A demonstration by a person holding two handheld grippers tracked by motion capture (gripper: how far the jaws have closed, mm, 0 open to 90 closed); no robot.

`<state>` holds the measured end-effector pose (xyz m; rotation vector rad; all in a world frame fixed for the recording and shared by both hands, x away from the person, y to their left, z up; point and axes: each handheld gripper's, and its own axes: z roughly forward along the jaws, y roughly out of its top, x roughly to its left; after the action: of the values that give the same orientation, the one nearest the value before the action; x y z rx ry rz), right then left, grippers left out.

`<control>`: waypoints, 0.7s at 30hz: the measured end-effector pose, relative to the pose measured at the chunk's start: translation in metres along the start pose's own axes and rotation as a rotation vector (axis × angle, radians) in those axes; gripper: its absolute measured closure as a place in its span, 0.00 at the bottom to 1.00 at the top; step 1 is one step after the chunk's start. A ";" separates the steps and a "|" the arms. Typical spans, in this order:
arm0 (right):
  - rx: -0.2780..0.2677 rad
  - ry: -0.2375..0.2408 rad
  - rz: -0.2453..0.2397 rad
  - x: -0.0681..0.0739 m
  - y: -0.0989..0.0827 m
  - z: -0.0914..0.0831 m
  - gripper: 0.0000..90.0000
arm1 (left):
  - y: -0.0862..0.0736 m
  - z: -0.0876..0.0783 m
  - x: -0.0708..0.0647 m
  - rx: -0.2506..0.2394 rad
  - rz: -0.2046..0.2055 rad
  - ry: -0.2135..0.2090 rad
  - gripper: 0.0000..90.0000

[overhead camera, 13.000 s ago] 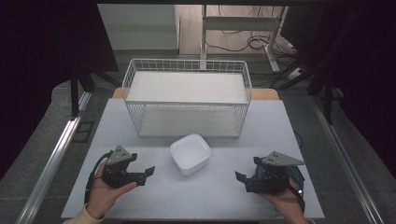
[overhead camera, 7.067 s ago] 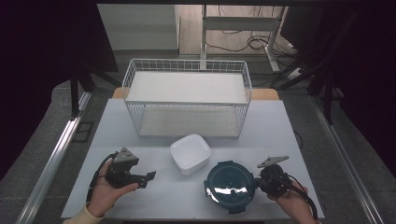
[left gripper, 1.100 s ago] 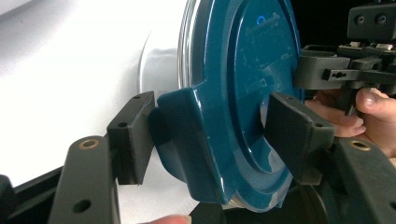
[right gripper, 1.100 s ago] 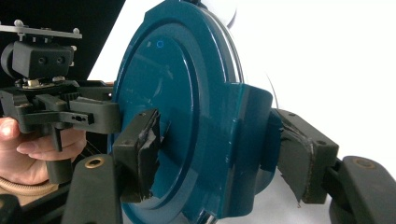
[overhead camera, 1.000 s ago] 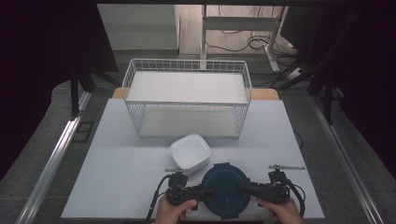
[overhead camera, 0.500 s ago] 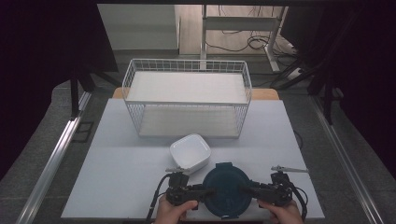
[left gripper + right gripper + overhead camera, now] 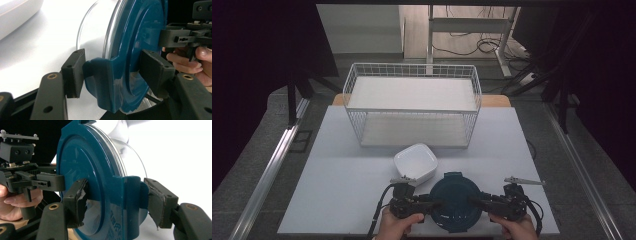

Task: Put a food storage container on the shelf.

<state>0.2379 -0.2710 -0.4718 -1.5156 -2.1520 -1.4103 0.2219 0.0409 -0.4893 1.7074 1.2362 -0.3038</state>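
Your left gripper (image 7: 438, 204) is clamped on the left side latch of the blue lid (image 7: 455, 201), one pad under the latch and one on the lid's top. Your right gripper (image 7: 474, 202) grips the opposite latch the same way. The lid sits on a clear round container (image 7: 97, 30) at the near edge of the table (image 7: 337, 195); you cannot tell what is inside it. Just behind it sits an empty white bowl (image 7: 415, 162). Farther back stands a wire basket (image 7: 412, 70), also empty.
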 end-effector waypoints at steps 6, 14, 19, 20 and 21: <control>-0.015 -0.012 -0.029 0.006 0.010 -0.003 0.42 | 0.012 -0.003 -0.001 -0.006 0.016 -0.007 0.44; -0.029 -0.023 -0.052 0.011 0.025 -0.003 0.42 | 0.027 -0.008 -0.002 0.001 0.025 -0.010 0.43; -0.042 -0.017 -0.061 0.017 0.039 -0.003 0.42 | 0.042 -0.016 -0.004 -0.007 0.044 -0.006 0.43; -0.049 -0.019 -0.072 0.022 0.046 -0.003 0.42 | 0.046 -0.018 -0.004 -0.008 0.046 -0.006 0.43; -0.052 -0.020 -0.080 0.024 0.051 -0.003 0.42 | 0.053 -0.023 -0.005 -0.021 0.053 -0.006 0.43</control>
<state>0.2659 -0.2556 -0.4259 -1.4833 -2.2277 -1.4935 0.2565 0.0559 -0.4453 1.7172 1.1837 -0.2639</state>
